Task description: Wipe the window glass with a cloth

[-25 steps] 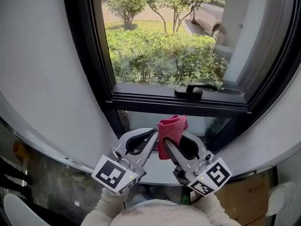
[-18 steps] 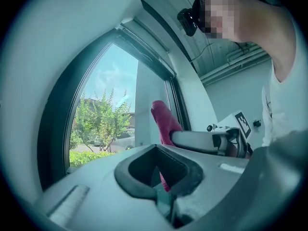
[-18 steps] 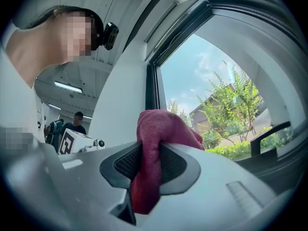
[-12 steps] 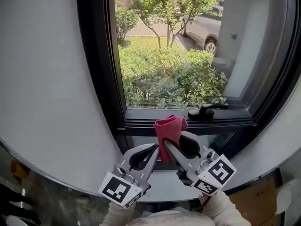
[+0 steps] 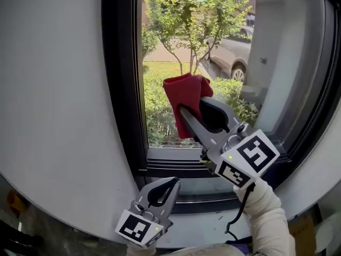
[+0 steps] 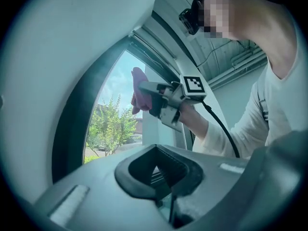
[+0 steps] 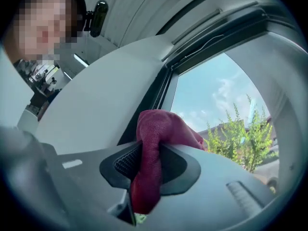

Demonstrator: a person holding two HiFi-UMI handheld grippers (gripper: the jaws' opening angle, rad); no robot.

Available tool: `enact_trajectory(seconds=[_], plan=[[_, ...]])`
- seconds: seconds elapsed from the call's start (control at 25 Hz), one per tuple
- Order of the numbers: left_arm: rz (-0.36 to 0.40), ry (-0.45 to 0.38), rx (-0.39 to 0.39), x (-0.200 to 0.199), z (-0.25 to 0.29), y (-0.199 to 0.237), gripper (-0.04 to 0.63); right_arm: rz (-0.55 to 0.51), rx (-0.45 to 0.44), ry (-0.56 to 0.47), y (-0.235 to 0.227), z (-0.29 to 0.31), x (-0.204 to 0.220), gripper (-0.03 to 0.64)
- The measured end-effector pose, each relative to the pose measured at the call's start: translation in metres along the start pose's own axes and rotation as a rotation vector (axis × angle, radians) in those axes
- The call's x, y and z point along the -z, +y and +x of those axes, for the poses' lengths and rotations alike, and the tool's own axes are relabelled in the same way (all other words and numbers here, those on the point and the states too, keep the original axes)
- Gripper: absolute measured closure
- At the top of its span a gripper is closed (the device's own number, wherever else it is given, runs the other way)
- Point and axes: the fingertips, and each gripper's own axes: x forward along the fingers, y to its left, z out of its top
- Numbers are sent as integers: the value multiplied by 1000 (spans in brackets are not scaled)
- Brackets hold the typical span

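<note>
Because the red cloth [image 5: 184, 97] is soft, light and floppy, a pinch on a bunched fold works best, and the right gripper [image 5: 186, 116] is clamped on it just so. That arm reaches up, holding the cloth in the middle of the frame, right by the window glass [image 5: 229, 57], while the left gripper [image 5: 171, 185] hangs low down, jaws pressed together on nothing.

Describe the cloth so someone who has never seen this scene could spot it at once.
Find the tall black-framed window with green shrubs outside. In front of its glass, the upper right gripper is shut on the cloth. It is the only red thing there, bunched against grey jaws; the lower left gripper holds nothing.
</note>
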Motion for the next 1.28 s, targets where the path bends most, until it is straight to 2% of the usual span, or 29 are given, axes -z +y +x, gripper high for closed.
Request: enact_trajectory(seconds=[0.36,0.6,0.84,0.96,1.16,1.28], plan=[[38,-41,-11,-25,19,22,594,-121,51,-92,-56,93,-114,499],[58,-72,-40,-62,22,31,594,-86,83,-105,-76,139,-170,500],[74,-123,-100,-88,26,50,594,-88,127,-57,-81,163,-158,500],[80,-152,-110,-98,36,55,594,-130,149,-32,-85,165,-149,503],[149,-195,-120,-130,45,51,594,-212,186,39,-97,160,-152,503],[150,-204,-112,-131,48,51,594,-247,206,79,-110,148,-148,505]])
